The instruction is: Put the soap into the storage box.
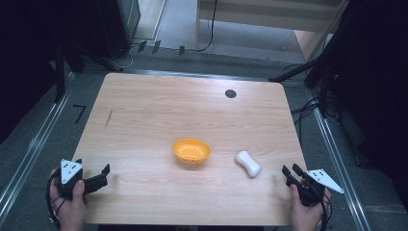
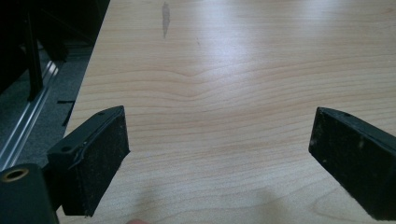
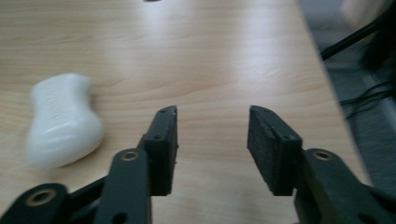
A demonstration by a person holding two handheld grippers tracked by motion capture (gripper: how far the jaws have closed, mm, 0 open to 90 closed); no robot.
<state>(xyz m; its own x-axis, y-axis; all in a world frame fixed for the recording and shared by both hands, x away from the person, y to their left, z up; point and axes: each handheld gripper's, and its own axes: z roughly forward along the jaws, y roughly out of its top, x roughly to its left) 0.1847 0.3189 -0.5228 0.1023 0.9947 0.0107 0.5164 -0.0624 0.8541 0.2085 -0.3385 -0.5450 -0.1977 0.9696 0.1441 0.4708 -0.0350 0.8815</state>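
Start position: left gripper [image 1: 98, 178] and right gripper [image 1: 292, 173] rest at the near counter [image 1: 144, 120] edge, jaws released, empty. White soap-like bar [image 1: 248, 163] lies beside orange bowl [image 1: 191, 150]; likely next, right reaches for it.

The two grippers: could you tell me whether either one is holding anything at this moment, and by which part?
Nothing is held. The left gripper is open over bare table; the right gripper is open, with the white soap bar lying apart beside it.

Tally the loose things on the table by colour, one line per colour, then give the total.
Orange: 1, the perforated bowl
White: 1, the bar of soap
Total: 2
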